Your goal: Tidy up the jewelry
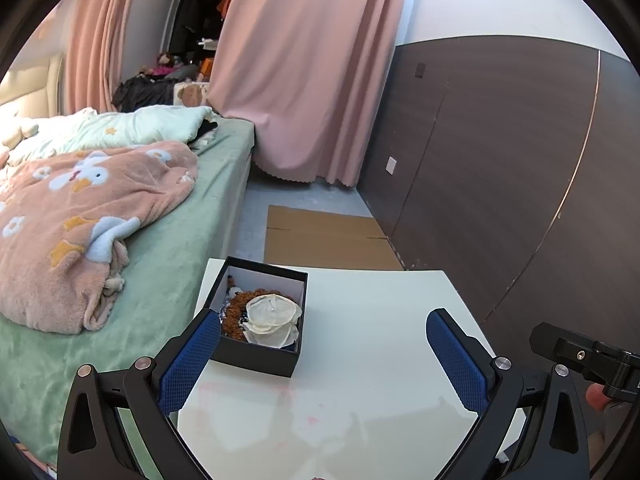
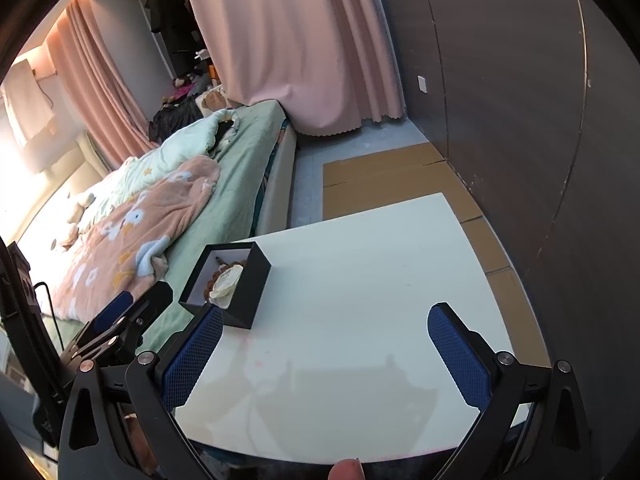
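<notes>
**Both grippers spread wide over the table, jewelry box at the left edge**

Blue padded fingers point(image 1: 192, 360) of the left gripper point(image 1: 324, 356) filled the bottom of the left wrist view, spread wide and holding nothing. Its left finger overlapped the near left corner of the black box point(image 1: 260, 356) in the picture; real contact could not be told.

That box stood open at the left centre of the frame, on the white table point(image 1: 380, 340) near its left edge. It was square, black outside and white inside. Within lay a brown beaded piece point(image 1: 236, 312), a cream translucent pouch point(image 1: 272, 314) on top of it, and some small dark items in the far corner.

In the right wrist view, the right gripper point(image 2: 326, 356) was also wide apart and empty above the table, with the box just beyond its left finger point(image 2: 196, 356).
</notes>
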`<state>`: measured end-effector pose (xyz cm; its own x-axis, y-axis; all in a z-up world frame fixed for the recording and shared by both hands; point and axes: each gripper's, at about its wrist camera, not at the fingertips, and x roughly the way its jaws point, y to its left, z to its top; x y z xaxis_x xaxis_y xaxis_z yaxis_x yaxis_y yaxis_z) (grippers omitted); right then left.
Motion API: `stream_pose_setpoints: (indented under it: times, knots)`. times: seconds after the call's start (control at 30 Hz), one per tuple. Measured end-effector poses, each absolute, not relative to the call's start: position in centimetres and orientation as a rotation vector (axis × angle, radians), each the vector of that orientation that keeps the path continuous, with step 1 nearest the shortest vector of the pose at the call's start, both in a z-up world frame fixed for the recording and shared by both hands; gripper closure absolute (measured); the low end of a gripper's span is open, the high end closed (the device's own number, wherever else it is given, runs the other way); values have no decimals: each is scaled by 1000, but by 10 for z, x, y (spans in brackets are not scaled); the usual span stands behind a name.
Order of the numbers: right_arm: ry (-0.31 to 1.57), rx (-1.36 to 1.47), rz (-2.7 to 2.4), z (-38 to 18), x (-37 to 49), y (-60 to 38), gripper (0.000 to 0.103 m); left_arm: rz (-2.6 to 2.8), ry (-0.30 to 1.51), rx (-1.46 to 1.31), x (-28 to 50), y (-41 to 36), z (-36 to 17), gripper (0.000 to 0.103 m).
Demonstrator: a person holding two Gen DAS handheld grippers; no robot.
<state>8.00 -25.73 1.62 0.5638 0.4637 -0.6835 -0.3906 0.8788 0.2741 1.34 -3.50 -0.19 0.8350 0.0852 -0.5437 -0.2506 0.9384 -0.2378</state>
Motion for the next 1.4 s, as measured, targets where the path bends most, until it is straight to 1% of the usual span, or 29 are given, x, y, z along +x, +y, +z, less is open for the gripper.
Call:
stream_pose_setpoints:
  times: [1.4]
  knots:
    - [843, 99, 490, 15, 84, -262, 0, 176, 560, -310, 14, -34, -5, 1]
